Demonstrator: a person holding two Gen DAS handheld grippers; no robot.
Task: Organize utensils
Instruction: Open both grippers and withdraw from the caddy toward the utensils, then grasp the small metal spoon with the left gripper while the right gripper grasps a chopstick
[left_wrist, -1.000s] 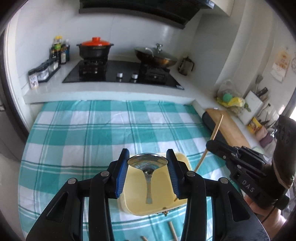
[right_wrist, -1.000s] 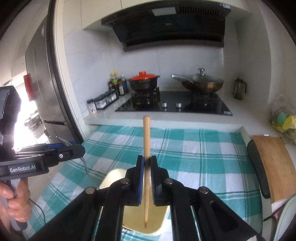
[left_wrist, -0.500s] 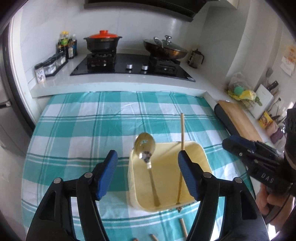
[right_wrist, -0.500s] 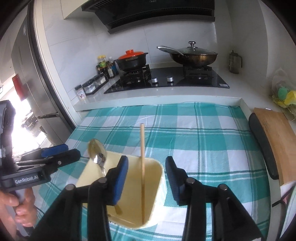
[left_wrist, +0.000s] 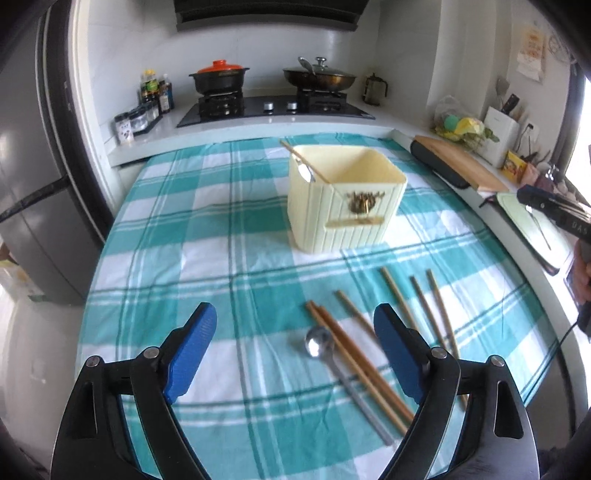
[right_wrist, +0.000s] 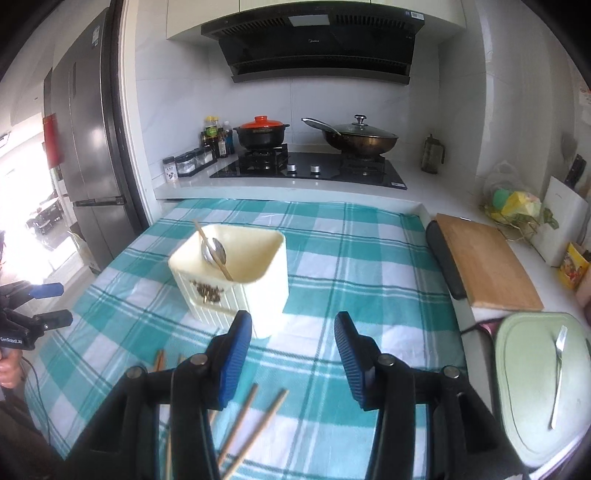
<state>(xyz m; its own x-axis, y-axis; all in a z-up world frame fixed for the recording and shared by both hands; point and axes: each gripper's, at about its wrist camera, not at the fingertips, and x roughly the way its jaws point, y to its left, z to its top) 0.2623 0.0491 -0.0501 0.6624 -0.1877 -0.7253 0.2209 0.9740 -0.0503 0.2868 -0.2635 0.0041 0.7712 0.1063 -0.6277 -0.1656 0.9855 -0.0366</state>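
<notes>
A cream utensil holder (left_wrist: 343, 199) stands on the checked cloth; a spoon (left_wrist: 306, 171) and one chopstick (left_wrist: 306, 160) lean inside it. It also shows in the right wrist view (right_wrist: 236, 273). My left gripper (left_wrist: 291, 354) is open and empty, hovering over a metal spoon (left_wrist: 332, 362) and several wooden chopsticks (left_wrist: 369, 350) lying on the cloth. My right gripper (right_wrist: 293, 362) is open and empty, just in front of the holder, with chopsticks (right_wrist: 251, 421) below it.
A stove with a red-lidded pot (right_wrist: 261, 133) and a wok (right_wrist: 360, 138) is at the back. A wooden board (right_wrist: 484, 266) and a green board with a fork (right_wrist: 556, 373) lie at the right. A fridge (right_wrist: 85, 147) stands left.
Both grippers opened, dropping the spoon and the chopstick into the holder, then pulled back and down toward the utensils lying on the cloth.
</notes>
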